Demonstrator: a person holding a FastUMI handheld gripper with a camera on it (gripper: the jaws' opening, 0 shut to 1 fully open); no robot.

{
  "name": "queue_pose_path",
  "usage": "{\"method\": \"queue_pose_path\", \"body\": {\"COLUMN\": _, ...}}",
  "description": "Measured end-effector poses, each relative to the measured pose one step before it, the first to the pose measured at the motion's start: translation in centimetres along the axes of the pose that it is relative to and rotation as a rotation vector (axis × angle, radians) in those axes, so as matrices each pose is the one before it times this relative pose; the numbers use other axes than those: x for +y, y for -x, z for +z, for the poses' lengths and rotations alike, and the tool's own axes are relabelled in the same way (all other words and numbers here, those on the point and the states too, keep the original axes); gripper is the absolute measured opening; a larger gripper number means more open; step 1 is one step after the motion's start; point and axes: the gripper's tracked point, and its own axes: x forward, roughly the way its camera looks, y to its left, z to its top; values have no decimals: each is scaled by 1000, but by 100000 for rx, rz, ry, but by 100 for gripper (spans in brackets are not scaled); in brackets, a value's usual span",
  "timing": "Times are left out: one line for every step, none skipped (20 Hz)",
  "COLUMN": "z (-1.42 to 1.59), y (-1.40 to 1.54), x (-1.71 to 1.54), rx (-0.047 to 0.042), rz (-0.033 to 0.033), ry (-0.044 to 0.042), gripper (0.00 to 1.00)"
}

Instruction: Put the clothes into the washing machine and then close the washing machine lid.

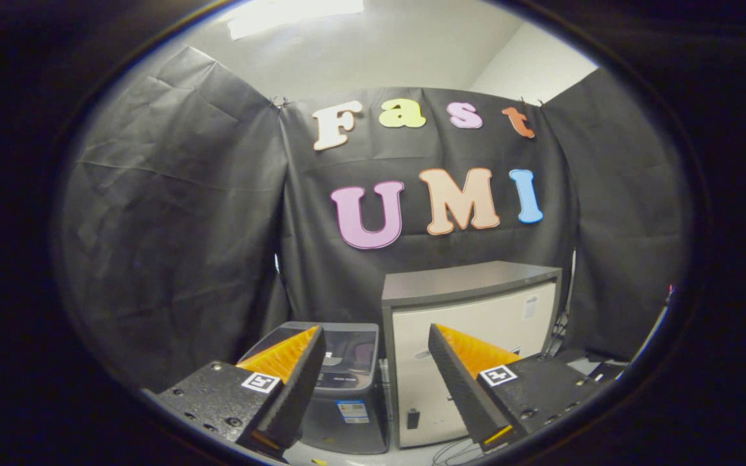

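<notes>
gripper point(376, 336) sitting at bottom centre of frame, fingers spread wide, gripping nothing; washing machine point(347, 388) standing beyond the fingers, lower centre, lid looking shut; cabinet point(470, 304) sitting just beside it, lower right; cables point(454, 450) lying at cabinet's foot

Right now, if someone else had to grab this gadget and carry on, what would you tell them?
Gripper: fingers open, holding nothing, raised well back from the machines.
Washing machine: small grey top-loader on the floor, beyond the fingers, beside a taller white cabinet. Whether its lid is open or shut is hard to tell.
Clothes: none spotted yet.
Done: nothing evident.
Left: find the clothes, load them, close the lid.
</notes>
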Motion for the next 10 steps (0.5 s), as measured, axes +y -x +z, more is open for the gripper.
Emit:
{"method": "queue_pose_path", "body": {"z": -46, "y": 451, "x": -899, "rx": -887, "rz": -2145, "ry": 197, "gripper": 96}}
{"method": "queue_pose_path", "body": {"z": 70, "y": 485, "x": -710, "rx": -1207, "rz": -1338, "ry": -67, "gripper": 96}}
{"method": "queue_pose_path", "body": {"z": 568, "y": -304, "x": -213, "rx": -1111, "rz": -932, "ry": -1437, "gripper": 96}}
{"method": "queue_pose_path", "body": {"z": -330, "y": 334, "x": 89, "rx": 1266, "rz": 1606, "ry": -1590, "gripper": 96}}
{"method": "queue_pose_path", "body": {"z": 210, "y": 228, "x": 77, "rx": -344, "rz": -64, "ry": -1914, "gripper": 96}}
{"method": "queue_pose_path", "body": {"z": 213, "y": -4, "x": -316, "rx": -902, "rz": -1100, "ry": -1802, "gripper": 96}}
{"method": "queue_pose_path", "body": {"z": 377, "y": -173, "x": 16, "rx": -869, "rz": 365, "ry": -233, "gripper": 96}}
{"method": "queue_pose_path", "body": {"z": 144, "y": 129, "x": 396, "rx": -133, "rz": 750, "ry": -105, "gripper": 96}}
{"method": "queue_pose_path", "body": {"z": -60, "y": 14, "x": 157, "rx": -138, "rz": 106, "ry": 925, "gripper": 96}}
{"method": "queue_pose_path", "body": {"z": 49, "y": 56, "x": 145, "rx": -39, "rz": 170, "ry": 961, "gripper": 96}}
